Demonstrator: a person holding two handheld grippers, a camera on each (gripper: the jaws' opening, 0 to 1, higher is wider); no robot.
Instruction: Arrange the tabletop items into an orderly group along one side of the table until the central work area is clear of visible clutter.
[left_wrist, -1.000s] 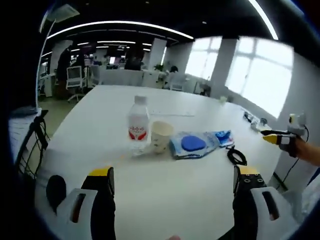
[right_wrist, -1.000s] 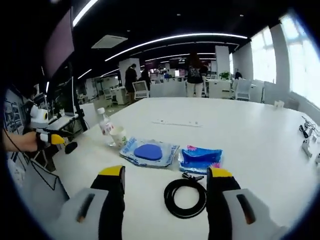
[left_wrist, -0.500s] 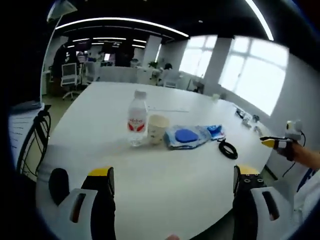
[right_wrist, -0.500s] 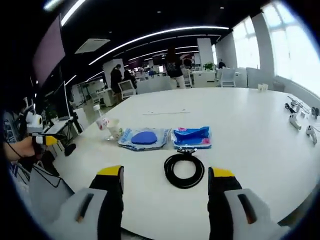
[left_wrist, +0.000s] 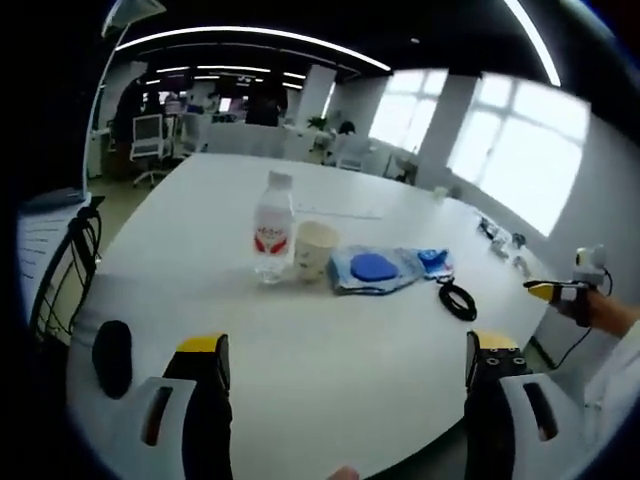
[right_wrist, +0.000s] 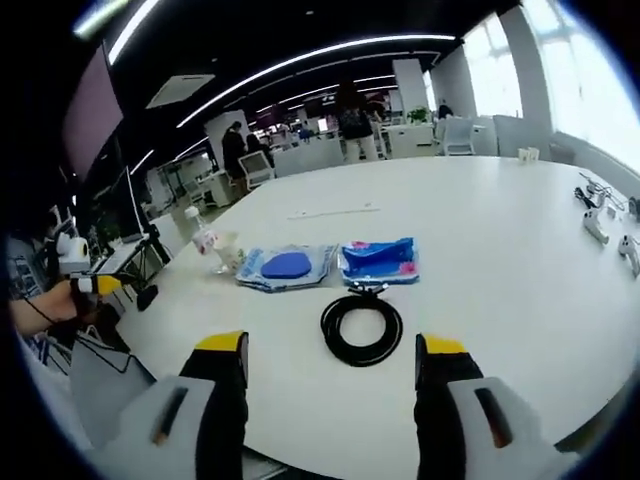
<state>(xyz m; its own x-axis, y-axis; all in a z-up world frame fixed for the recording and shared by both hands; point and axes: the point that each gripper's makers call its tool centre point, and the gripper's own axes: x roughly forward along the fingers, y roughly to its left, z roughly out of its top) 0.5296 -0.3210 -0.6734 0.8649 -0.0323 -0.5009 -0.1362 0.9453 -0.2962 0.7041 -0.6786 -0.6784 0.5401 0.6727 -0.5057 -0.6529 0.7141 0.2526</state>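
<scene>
Straight ahead of the right gripper (right_wrist: 328, 375), whose jaws are standing wide and empty, the black coiled cable (right_wrist: 361, 329) is lying on the white desk (right_wrist: 500, 250), nearer to it than to the left gripper (left_wrist: 342, 385), also gaping wide and empty.

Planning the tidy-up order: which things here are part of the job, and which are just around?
To arrange: water bottle, paper cup, blue-pad packet, blue wipes pack, coiled black cable.

Just around: small devices at the table's far edge, office chair, thin white strip.
</scene>
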